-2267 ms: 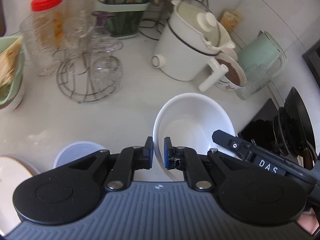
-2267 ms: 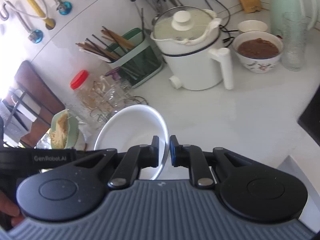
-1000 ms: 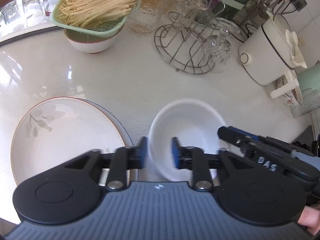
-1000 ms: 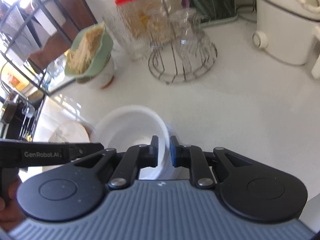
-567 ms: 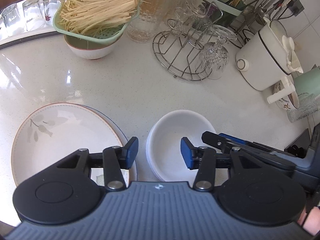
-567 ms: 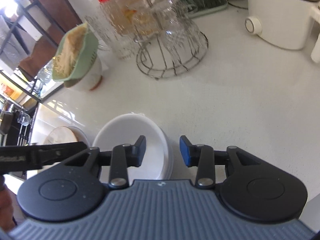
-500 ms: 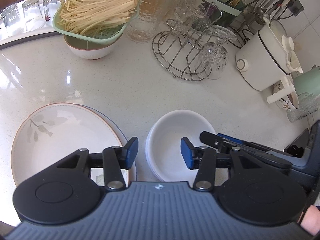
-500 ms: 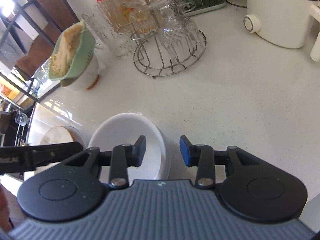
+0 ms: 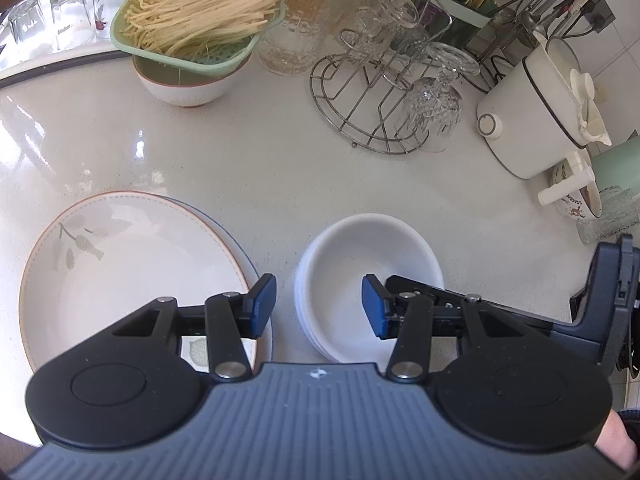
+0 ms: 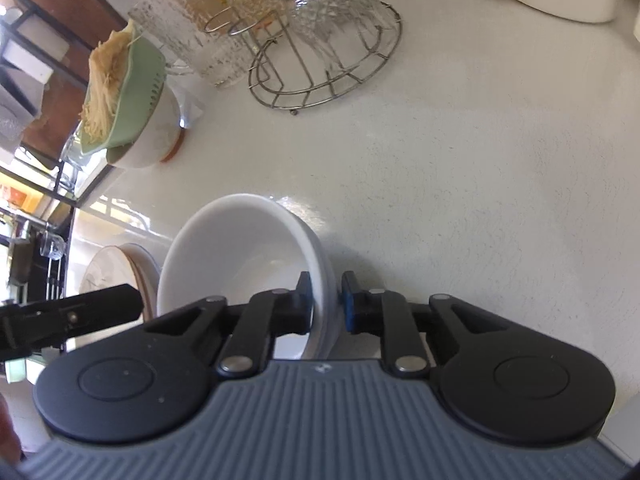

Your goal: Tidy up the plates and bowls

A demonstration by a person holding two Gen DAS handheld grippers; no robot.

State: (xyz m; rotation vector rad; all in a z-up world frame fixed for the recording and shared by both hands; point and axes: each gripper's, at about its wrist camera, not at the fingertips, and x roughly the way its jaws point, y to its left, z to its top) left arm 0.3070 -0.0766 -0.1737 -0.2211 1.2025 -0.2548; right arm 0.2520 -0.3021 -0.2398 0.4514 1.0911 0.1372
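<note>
A stack of white bowls [image 9: 360, 256] stands on the white counter, right of a stack of plates with a leaf-patterned plate [image 9: 120, 264] on top. My left gripper [image 9: 319, 310] is open, its jaws either side of the stack's near left rim, touching nothing. In the right wrist view my right gripper [image 10: 325, 303] is shut on the rim of the white bowls [image 10: 240, 248]. The right gripper also shows at the lower right of the left wrist view. The plate stack [image 10: 116, 268] shows left of the bowls.
A green colander of noodles on a bowl [image 9: 196, 32] stands at the back left. A wire glass rack [image 9: 384, 104] and a white cooker pot [image 9: 540, 108] stand behind the bowls. A patterned bowl [image 9: 576, 196] and glass sit far right.
Both grippers set the white bowl onto the stack and opened. Since half a second ago the right gripper has closed again on the bowl rim; the left stays open.
</note>
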